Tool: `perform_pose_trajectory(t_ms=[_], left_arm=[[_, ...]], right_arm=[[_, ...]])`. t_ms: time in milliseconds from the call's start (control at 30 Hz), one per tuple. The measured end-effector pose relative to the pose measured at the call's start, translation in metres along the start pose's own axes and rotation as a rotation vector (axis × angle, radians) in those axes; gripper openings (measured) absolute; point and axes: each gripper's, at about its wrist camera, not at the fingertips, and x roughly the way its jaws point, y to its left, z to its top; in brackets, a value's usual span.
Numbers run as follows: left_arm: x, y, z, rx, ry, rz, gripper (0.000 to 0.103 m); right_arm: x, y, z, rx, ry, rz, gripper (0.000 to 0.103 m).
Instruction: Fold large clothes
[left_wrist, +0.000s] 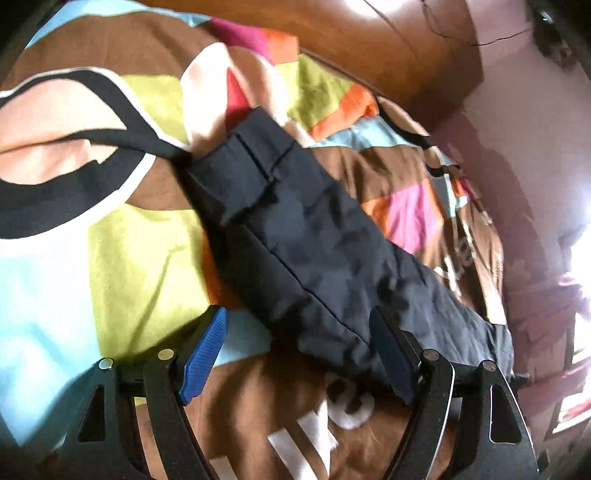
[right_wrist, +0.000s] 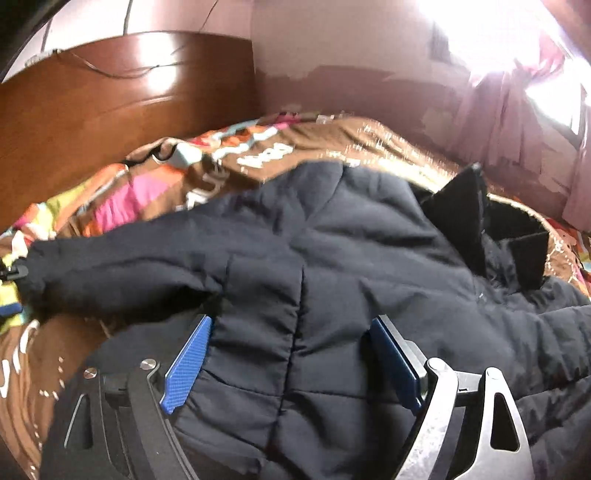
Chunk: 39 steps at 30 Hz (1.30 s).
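While dark padded jacket (right_wrist: 332, 258) lay on patterned bedspread (left_wrist: 147, 258), we saw left gripper (left_wrist: 303, 350) and right gripper (right_wrist: 291, 358) spread wide, empty; sleeve (left_wrist: 295, 229) ran toward 11 o'clock.

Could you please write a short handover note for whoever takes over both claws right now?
Left claw: open, holding nothing, above the jacket sleeve.
Right claw: open, holding nothing, over the jacket's body.
Jacket lies spread on the bedspread, one sleeve stretched out sideways.
Done: no finished fold visible.
Left: probably bring the sleeve in over the body, then fold the body.
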Motion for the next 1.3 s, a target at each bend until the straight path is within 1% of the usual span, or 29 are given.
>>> perform_pose_trajectory(t_ms=[67, 133, 200, 233, 267, 300, 367, 400, 467, 533, 633, 733, 800, 900, 967, 1067, 1133, 1233, 1300], left_arm=[[0.002, -0.001, 0.002, 0.002, -0.003, 0.009, 0.073], [0.004, -0.004, 0.003, 0.026, -0.008, 0.019, 0.073], [0.007, -0.01, 0.004, 0.052, -0.01, 0.036, 0.069], [0.008, -0.013, 0.003, 0.062, -0.022, 0.037, 0.053], [0.008, -0.016, 0.004, 0.072, -0.035, 0.041, 0.034], [0.007, -0.018, 0.005, 0.085, -0.045, 0.051, 0.028], [0.0, -0.027, 0.005, 0.142, -0.076, 0.048, 0.014], [-0.004, -0.033, 0.004, 0.164, -0.097, 0.041, 0.013], [-0.022, -0.047, 0.001, 0.241, -0.158, 0.022, 0.008], [-0.042, -0.065, -0.004, 0.32, -0.218, 0.012, 0.007], [-0.07, -0.094, -0.014, 0.416, -0.285, -0.011, 0.006], [-0.097, -0.121, -0.026, 0.484, -0.322, -0.053, 0.006], [-0.118, -0.143, -0.036, 0.533, -0.35, -0.088, 0.006], [-0.141, -0.17, -0.051, 0.605, -0.381, -0.129, 0.005], [-0.155, -0.191, -0.064, 0.659, -0.391, -0.167, 0.004], [-0.176, -0.218, -0.087, 0.752, -0.419, -0.225, 0.002], [-0.19, -0.238, -0.109, 0.829, -0.432, -0.266, 0.001], [-0.206, -0.264, -0.139, 0.911, -0.427, -0.316, 0.001], [-0.21, -0.279, -0.157, 0.934, -0.406, -0.341, 0.001]], right_arm=[[0.002, -0.003, -0.002, 0.01, 0.005, -0.001, 0.093], [0.005, -0.004, -0.004, 0.018, 0.009, 0.003, 0.095], [0.008, -0.005, -0.006, 0.022, 0.004, -0.002, 0.097], [0.008, -0.004, -0.007, 0.019, 0.002, -0.008, 0.098], [0.009, -0.003, -0.008, 0.015, 0.001, -0.014, 0.098], [0.007, -0.003, -0.008, 0.013, -0.003, -0.017, 0.098], [0.001, -0.004, -0.008, 0.018, -0.017, -0.007, 0.098], [-0.004, -0.006, -0.007, 0.025, -0.024, 0.004, 0.098], [-0.02, -0.012, -0.009, 0.052, -0.046, 0.018, 0.098], [-0.035, -0.017, -0.011, 0.067, -0.048, 0.024, 0.098], [-0.058, -0.025, -0.016, 0.078, -0.05, 0.025, 0.098], [-0.077, -0.032, -0.022, 0.082, -0.05, 0.044, 0.098], [-0.09, -0.036, -0.027, 0.092, -0.048, 0.085, 0.098], [-0.107, -0.039, -0.034, 0.11, -0.044, 0.172, 0.098], [-0.121, -0.041, -0.038, 0.116, -0.053, 0.203, 0.098], [-0.141, -0.046, -0.043, 0.108, -0.072, 0.185, 0.098], [-0.156, -0.055, -0.048, 0.114, -0.087, 0.171, 0.098], [-0.172, -0.074, -0.056, 0.144, -0.095, 0.137, 0.098], [-0.179, -0.088, -0.065, 0.168, -0.09, 0.119, 0.098]])
